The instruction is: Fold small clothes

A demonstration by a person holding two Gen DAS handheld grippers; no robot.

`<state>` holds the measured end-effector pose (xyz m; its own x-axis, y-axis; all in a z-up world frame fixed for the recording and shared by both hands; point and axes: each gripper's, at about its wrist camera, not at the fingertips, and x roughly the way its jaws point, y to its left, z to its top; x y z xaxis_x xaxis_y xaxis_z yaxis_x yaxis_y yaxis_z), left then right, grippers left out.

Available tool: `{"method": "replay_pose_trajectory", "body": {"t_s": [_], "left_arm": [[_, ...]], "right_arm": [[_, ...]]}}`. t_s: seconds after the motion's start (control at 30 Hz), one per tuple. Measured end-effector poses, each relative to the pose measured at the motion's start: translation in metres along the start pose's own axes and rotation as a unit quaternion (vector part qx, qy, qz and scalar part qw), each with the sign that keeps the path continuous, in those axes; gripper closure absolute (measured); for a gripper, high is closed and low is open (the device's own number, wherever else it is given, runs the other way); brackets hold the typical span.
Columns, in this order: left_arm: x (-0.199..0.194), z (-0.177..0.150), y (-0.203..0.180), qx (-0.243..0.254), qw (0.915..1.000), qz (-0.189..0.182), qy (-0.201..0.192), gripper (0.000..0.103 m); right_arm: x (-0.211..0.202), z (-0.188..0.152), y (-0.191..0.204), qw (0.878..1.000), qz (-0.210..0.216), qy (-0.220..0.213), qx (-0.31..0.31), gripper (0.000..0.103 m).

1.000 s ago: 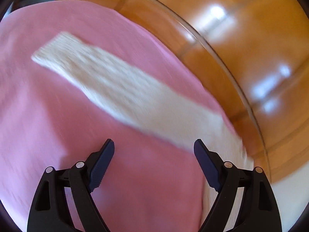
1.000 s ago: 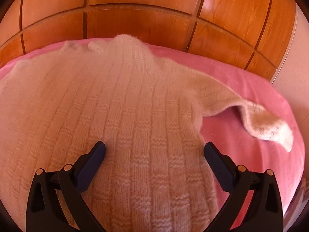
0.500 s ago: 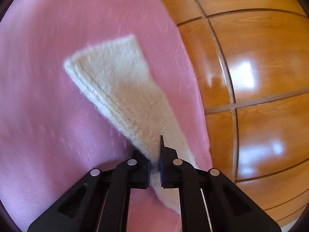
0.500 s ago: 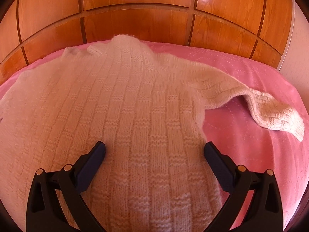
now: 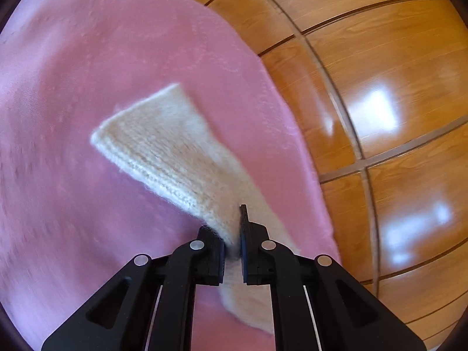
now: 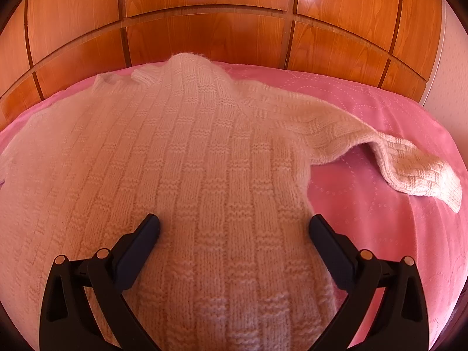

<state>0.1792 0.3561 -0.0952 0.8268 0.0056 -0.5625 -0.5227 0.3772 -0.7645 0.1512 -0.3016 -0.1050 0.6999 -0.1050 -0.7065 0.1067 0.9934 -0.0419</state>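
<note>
Left gripper (image 5: 232, 238) pinches the blurred sweater sleeve (image 5: 163, 146); right gripper (image 6: 234, 228) spread, sweater (image 6: 175, 161) hem cut off

A pink bedspread (image 6: 380, 234) covers the whole flat surface, smooth across the middle and stitched with a faint pattern of dotted loops that shows best toward the right side. In the left wrist view the same pink cloth (image 5: 73, 87) is blurred. Behind the bed, right up against its far edge, stands glossy orange-brown wood panelling (image 6: 204, 5), divided into rectangles by dark grooves, with bright patches of light reflected on it (image 5: 377, 111). At the far right a pale textured wall (image 6: 453, 67) meets the panelling.
</note>
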Motion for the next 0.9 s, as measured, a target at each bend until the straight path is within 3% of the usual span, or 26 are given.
{"method": "replay_pose_trajectory", "body": {"t_s": [0.1,0.2,0.3,0.4,0.63,0.7,0.9], "left_arm": [[-0.007,-0.010,-0.023,0.004,0.9995,-0.031,-0.008,0.098],[-0.016,-0.027,-0.066,0.049,0.9971,-0.056,-0.018,0.098],[-0.021,-0.055,-0.115,0.109,0.9895,-0.096,-0.007,0.098],[-0.017,-0.086,-0.153,0.159,0.9785,-0.128,0.027,0.098],[0.008,-0.191,-0.227,0.283,0.9367,-0.174,0.111,0.098],[0.015,-0.220,-0.240,0.304,0.9263,-0.178,0.135,0.098],[0.038,-0.317,-0.273,0.402,0.8831,-0.165,0.178,0.098]], "right_arm": [[0.000,0.000,-0.001,1.000,0.000,0.000,0.000,0.002],[0.000,0.000,-0.001,1.000,0.001,0.000,0.001,0.002],[0.000,0.000,-0.003,1.000,0.004,0.000,0.003,0.002],[0.001,0.000,-0.004,1.000,0.008,0.000,0.007,0.002],[0.000,0.000,-0.004,1.000,0.008,-0.003,0.008,0.002],[0.000,0.000,-0.005,1.000,0.009,-0.003,0.009,0.002],[0.000,0.000,-0.006,1.000,0.014,-0.003,0.014,0.002]]}}
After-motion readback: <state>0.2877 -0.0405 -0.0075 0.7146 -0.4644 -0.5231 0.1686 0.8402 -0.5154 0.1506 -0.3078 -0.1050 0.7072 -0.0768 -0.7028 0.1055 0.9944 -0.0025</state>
